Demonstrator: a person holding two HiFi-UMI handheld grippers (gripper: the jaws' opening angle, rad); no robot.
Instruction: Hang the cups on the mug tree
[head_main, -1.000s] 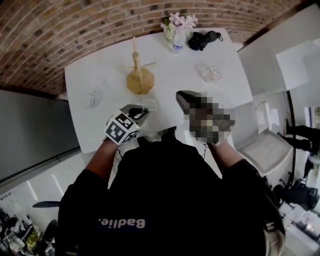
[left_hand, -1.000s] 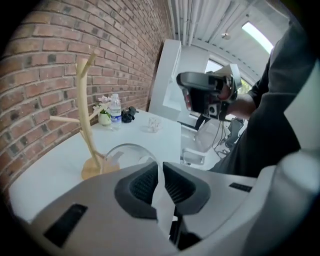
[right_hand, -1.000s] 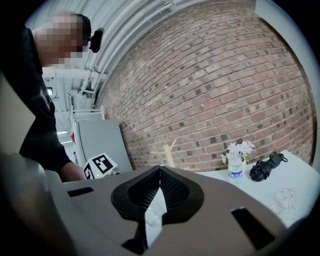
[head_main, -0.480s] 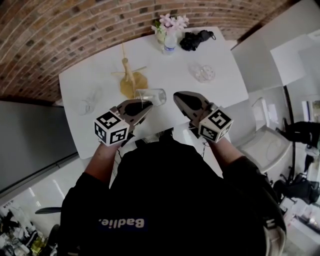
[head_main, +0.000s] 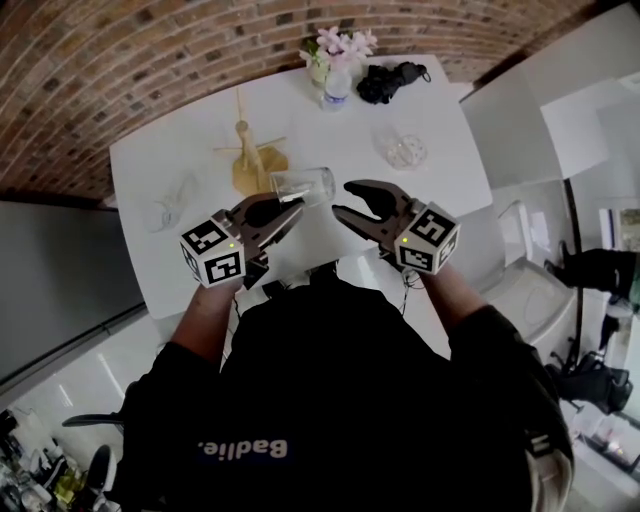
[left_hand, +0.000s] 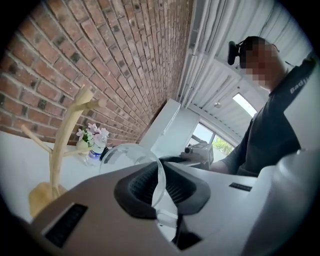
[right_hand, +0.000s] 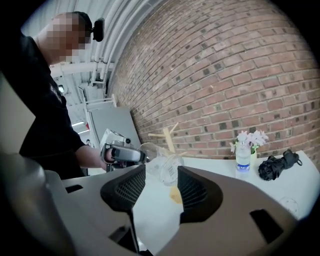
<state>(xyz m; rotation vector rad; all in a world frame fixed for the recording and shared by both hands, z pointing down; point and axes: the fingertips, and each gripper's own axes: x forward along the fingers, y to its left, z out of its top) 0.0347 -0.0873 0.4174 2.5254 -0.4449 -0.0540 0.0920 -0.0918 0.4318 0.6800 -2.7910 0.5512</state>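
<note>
- The left tool (head_main: 285, 208) is clamped on the wall of a clear glass cup (head_main: 304, 184) at its rim, one pad inside and one outside. It holds the cup off the worktop (head_main: 340, 130).
- The cup lies on its side. Its long axis is about level and runs out from the left tool's tips, with the base end towards the right tool (head_main: 350, 200).
- The right tool's jaws have just been opening and now stand apart with nothing between the pads. The cup shows past them, close ahead but not touched.
- The mug tree (head_main: 246, 160) stands upright on the worktop, beyond the held cup and a little to its left. All its pegs look bare.
- The left hand is the nearer one to the tree, so I'd judge that the cup has to travel away from the person and leftwards to reach a peg.
- I can't make out a handle on the cup, so I can't tell how it would catch on a peg.
- Two more glasses wait on the worktop, one near the left edge (head_main: 168, 206) and one over to the right (head_main: 403, 150), both well apart from the tree.
- The worktop is plain white. At its far edge are flowers (head_main: 338, 45), a small bottle (head_main: 335, 88) and a black bundle (head_main: 390, 80).
- A brick wall (head_main: 150, 60) runs behind it.
</note>
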